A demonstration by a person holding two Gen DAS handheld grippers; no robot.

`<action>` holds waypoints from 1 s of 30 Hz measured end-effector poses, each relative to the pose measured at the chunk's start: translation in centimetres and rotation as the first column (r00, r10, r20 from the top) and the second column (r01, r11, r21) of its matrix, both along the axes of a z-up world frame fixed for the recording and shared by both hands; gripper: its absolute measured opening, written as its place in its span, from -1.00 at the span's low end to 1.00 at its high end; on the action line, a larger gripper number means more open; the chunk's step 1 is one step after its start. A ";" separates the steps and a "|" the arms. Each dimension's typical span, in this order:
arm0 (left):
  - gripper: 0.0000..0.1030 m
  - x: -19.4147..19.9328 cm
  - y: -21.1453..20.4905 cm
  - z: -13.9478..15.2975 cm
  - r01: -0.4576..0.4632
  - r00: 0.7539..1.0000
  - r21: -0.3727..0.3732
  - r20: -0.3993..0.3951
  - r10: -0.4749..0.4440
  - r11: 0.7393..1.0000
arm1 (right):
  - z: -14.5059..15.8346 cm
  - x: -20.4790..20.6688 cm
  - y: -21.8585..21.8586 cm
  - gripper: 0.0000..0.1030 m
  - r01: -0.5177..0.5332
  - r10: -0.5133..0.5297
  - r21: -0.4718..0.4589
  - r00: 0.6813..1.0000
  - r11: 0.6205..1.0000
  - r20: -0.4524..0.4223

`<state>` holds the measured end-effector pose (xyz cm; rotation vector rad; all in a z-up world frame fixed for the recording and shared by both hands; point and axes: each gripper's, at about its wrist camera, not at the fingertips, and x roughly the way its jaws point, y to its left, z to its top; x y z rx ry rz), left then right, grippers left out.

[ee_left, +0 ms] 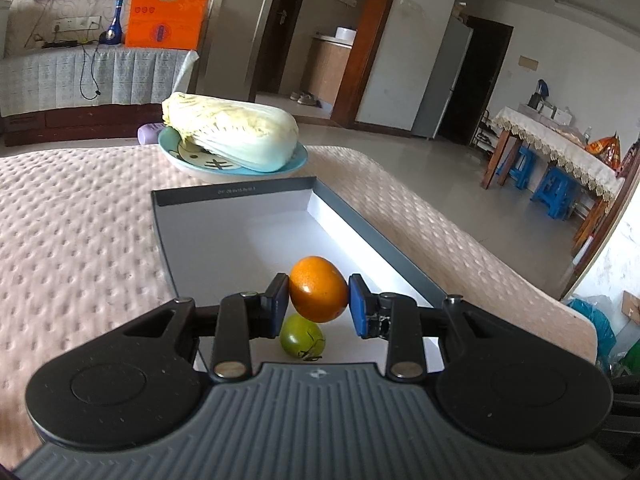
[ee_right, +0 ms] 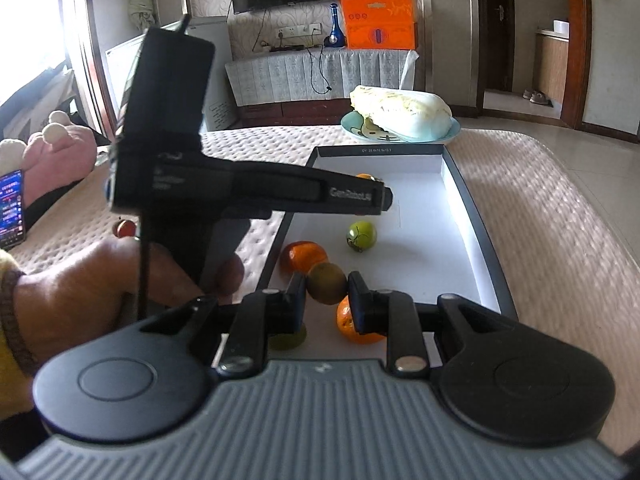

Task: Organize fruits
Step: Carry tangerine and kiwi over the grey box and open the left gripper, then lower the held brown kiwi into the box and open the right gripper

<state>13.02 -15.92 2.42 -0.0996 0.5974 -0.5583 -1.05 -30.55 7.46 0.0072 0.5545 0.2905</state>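
While the left gripper (ee_left: 319, 304) is clamping an orange (ee_left: 318, 289) over the box (ee_left: 376, 236) on the bed, right gripper (ee_right: 327, 290) is pinching a brownish fruit (ee_right: 326, 282); lowering gently beside the green fruit (ee_left: 302, 336), avoiding rolling

Daylit, sharp — window glare left, edges bowed.

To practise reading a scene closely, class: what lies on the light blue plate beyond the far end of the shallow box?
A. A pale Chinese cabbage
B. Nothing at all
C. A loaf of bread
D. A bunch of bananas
A: a pale Chinese cabbage lies on its side across the light blue plate, just past the far wall of the shallow box; the right wrist view shows the same.
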 end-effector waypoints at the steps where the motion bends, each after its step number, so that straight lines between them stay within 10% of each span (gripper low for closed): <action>1: -0.24 0.0 -0.1 0.0 0.002 1.000 0.000 0.007 -0.002 1.000 | 0.0 0.1 0.1 -0.50 0.001 -0.001 -0.001 1.000 1.000 -0.002; 18: 0.18 -3.0 5.3 3.9 -0.138 0.985 -0.128 0.081 0.149 0.982 | -0.5 0.4 0.3 -0.50 0.040 -0.040 -0.031 0.999 0.999 0.016; 30: 0.19 -14.2 8.4 5.3 -0.197 0.977 -0.093 0.059 0.203 0.976 | -0.2 0.6 0.6 -0.50 0.037 -0.037 0.000 0.999 0.999 0.023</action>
